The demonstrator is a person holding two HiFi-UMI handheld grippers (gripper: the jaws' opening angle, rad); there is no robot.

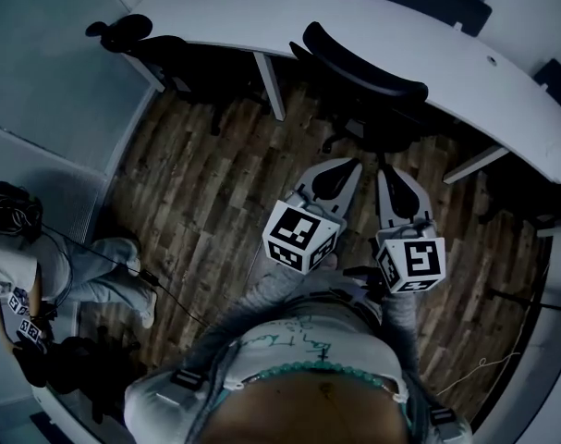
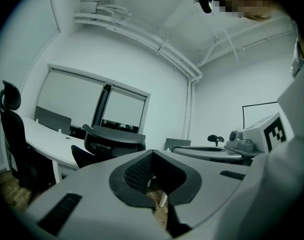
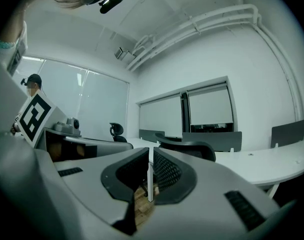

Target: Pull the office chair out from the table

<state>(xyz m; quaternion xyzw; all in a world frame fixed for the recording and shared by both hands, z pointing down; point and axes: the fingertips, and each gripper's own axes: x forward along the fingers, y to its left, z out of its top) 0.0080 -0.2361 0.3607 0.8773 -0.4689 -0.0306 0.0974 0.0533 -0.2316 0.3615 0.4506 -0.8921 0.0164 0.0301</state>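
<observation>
The left gripper and right gripper had their jaws pressed together and empty, short of the office chair tucked against the table; unless opened, they would likely nudge its backrest and roll it further under.

**No readable words in sight**

Scanning for print now, and nothing legible turns up. The left cube carries only black-and-white square marker patterns, no letters or numbers. It's the same story on the right cube. Down on the shirt a pale green scribble runs across the chest, too faint and tangled to read. At the far left of the head view, a bystander's arm shows small black-and-white patches, too small to make out. Each gripper view catches one marker face, pattern only.
</observation>
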